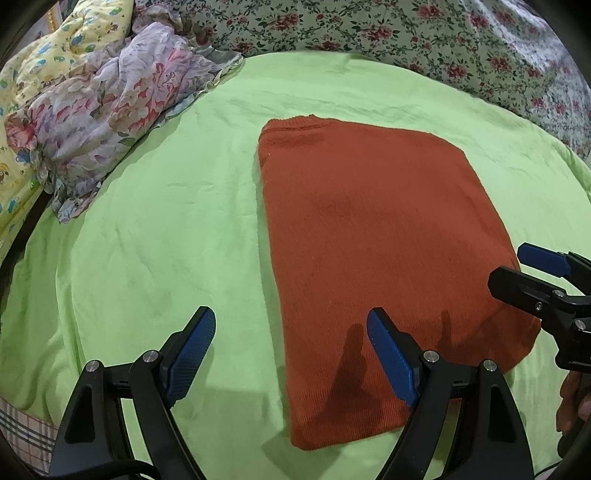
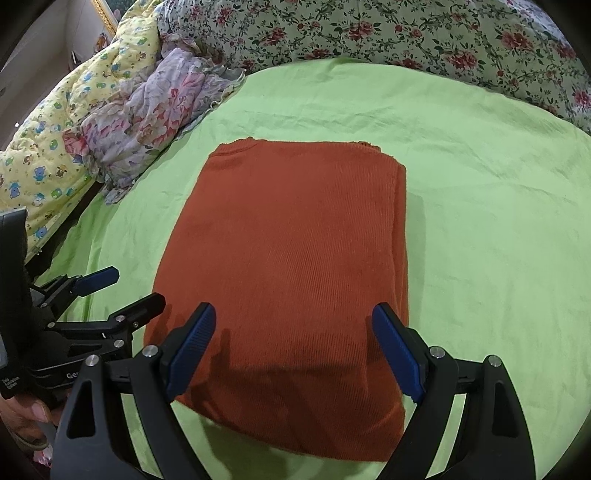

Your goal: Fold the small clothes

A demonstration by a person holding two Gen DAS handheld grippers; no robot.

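Observation:
A rust-orange knit garment (image 1: 369, 240) lies folded into a flat rectangle on the green sheet (image 1: 166, 229); it also shows in the right wrist view (image 2: 295, 266). My left gripper (image 1: 291, 325) is open and empty, hovering above the garment's near left edge, one blue pad over the sheet and the other over the cloth. My right gripper (image 2: 295, 321) is open and empty above the garment's near end. The right gripper shows at the right edge of the left wrist view (image 1: 524, 269). The left gripper shows at the left of the right wrist view (image 2: 125, 288).
A crumpled floral cloth (image 1: 110, 110) and a yellow cartoon-print quilt (image 2: 55, 147) lie at the back left. A floral bedspread (image 2: 406, 33) runs along the back. A plaid fabric (image 1: 22, 432) edges the near left.

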